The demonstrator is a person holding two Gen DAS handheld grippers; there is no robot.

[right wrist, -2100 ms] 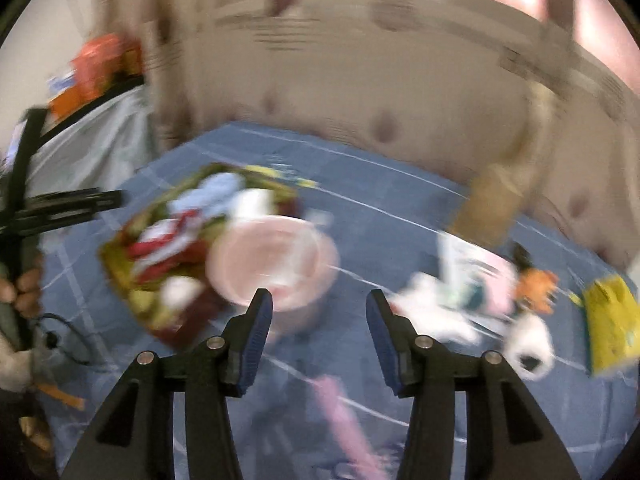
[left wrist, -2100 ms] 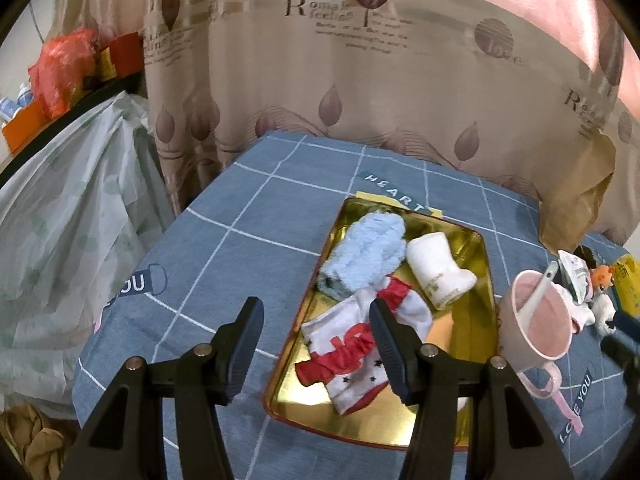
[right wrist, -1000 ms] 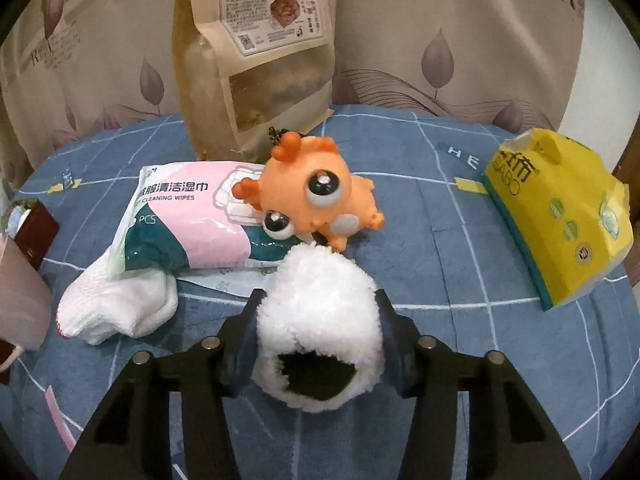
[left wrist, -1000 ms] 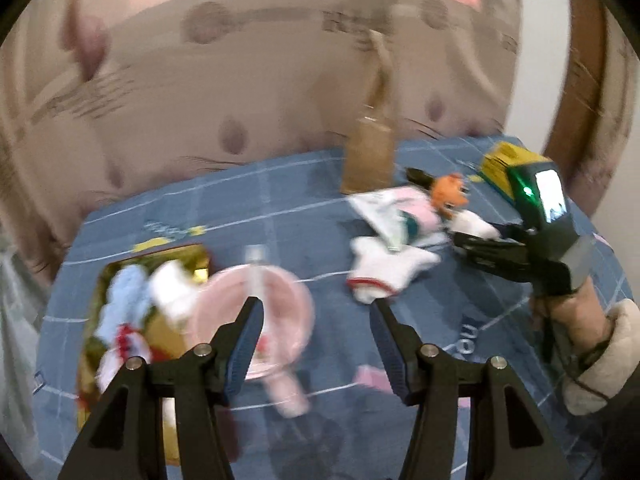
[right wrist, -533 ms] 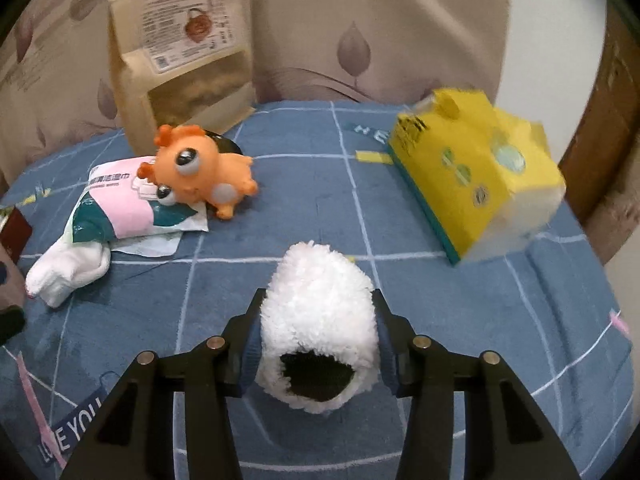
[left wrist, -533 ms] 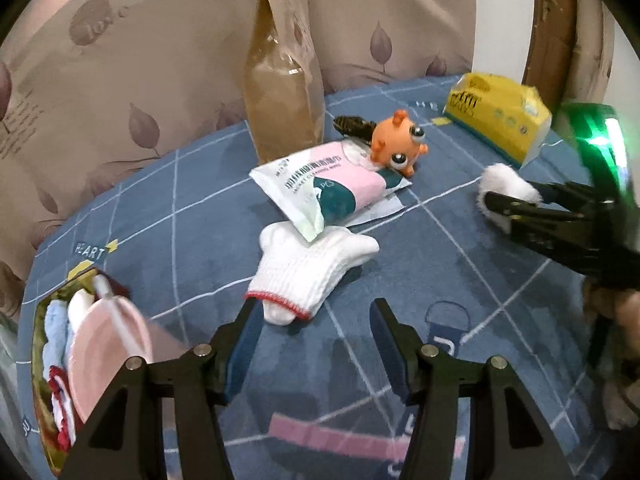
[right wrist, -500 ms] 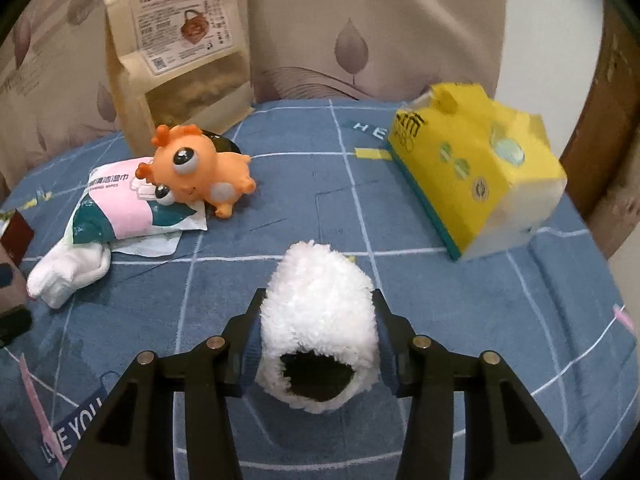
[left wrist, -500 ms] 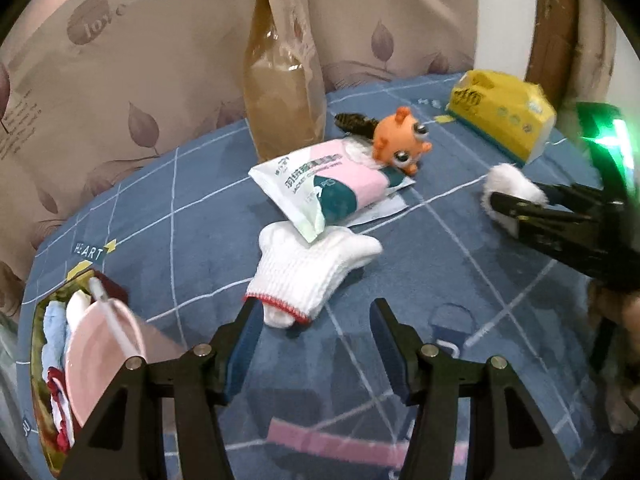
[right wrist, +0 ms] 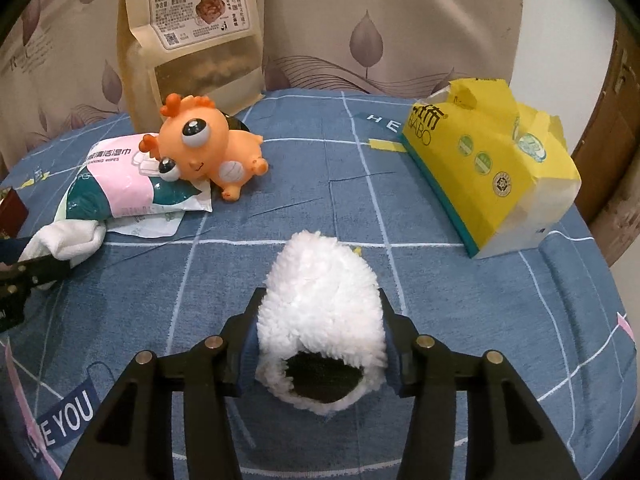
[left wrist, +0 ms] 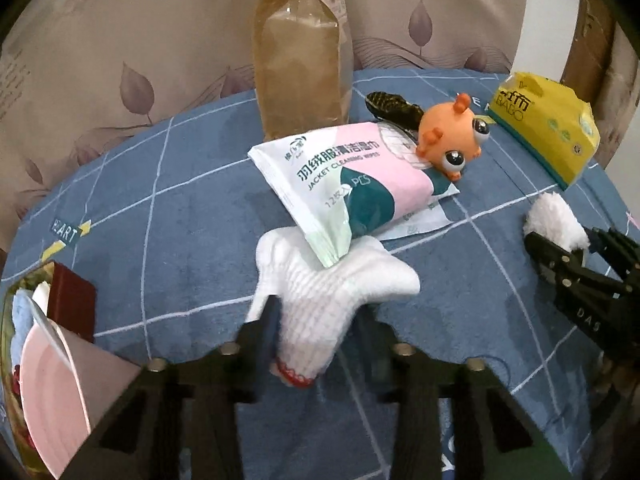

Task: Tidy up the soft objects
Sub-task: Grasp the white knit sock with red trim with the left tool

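Currently, the left gripper [left wrist: 316, 332] was positioned with one finger on either side of the white knitted glove [left wrist: 328, 292], near its red-trimmed cuff; whether the fingers pressed on the fabric could not be determined from the blurred left wrist view. The glove lay on the blue checked tablecloth [left wrist: 180, 216], directly ahead of and between the fingers. A pack of cleaning wipes [left wrist: 344, 176] rested beyond the left fingertips, its lower corner overlapping the far end of the glove. An orange toy [left wrist: 452, 140] lay just past the pack, its head touching the pack's far edge. A brown paper pouch [left wrist: 300, 68] stood upright further ahead. A pink cup [left wrist: 52, 392] sat to the left of the left gripper, in front of a gold tray [left wrist: 6, 344] at the frame edge.

The right gripper [right wrist: 320, 340] was closed on the white fluffy sock [right wrist: 320, 316], with both fingers pressed against its sides. The sock's dark opening faced back toward the camera, and its rounded end pointed forward. A yellow tissue pack [right wrist: 492, 172] lay ahead and to the right of the right gripper. The orange toy and wipes lay ahead and to its left.
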